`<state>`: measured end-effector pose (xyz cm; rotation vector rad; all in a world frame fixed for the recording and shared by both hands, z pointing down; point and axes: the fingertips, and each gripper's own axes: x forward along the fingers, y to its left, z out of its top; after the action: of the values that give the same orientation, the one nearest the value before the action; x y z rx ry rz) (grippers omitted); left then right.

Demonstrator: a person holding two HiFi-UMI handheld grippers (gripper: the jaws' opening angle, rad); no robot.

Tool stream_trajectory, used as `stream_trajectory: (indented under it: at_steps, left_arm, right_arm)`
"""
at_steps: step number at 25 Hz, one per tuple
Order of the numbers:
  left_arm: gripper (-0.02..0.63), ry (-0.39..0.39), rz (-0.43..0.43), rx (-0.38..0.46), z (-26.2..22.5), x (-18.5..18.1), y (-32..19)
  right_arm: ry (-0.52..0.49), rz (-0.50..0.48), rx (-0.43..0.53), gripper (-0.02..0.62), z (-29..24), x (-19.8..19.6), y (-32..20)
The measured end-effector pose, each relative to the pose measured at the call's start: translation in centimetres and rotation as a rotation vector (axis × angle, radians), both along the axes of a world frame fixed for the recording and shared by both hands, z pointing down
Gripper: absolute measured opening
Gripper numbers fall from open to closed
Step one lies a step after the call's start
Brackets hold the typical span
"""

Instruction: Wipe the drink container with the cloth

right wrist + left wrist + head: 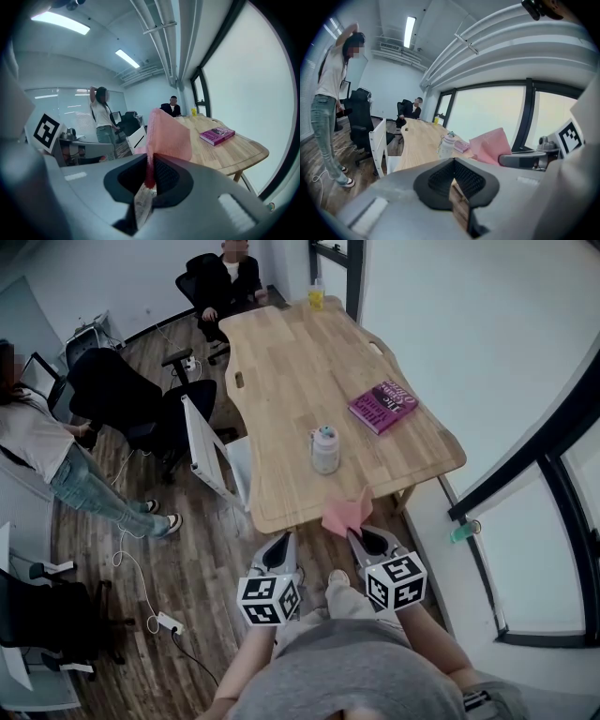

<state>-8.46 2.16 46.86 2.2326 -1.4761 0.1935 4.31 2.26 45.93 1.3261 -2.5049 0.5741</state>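
Note:
The drink container [325,450], a pale bottle with a lid, stands upright near the near end of the wooden table [281,381]. It also shows in the left gripper view as the bottle [446,145]. My right gripper [353,535] hovers off the table's near edge, shut on a pink cloth [345,512] that sticks up from its jaws. In the right gripper view the cloth [168,133] is pinched between the pads of the right gripper [151,176]. To its left, my left gripper [284,538] is shut and holds nothing; the left gripper [452,176] is well short of the bottle.
A pink book [382,407] lies right of the container, and a cup of yellow drink [316,296] stands at the far end. A white chair [211,451] and black office chairs [131,399] stand left of the table. One person [56,460] stands at left; another [225,282] sits at the far end.

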Motion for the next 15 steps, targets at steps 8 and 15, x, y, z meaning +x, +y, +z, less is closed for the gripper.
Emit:
stream_trajectory:
  at_steps: [8,15]
  left_arm:
    - [0.0,-0.001,0.012,0.004,-0.08,-0.08,0.66]
    - [0.0,-0.002,0.012,0.001,0.04,-0.49,0.91]
  right_arm:
    - [0.002,0.0,0.024,0.026,-0.42,-0.44,0.67]
    - [-0.003,-0.001,0.021,0.027,-0.42,-0.71,1.04]
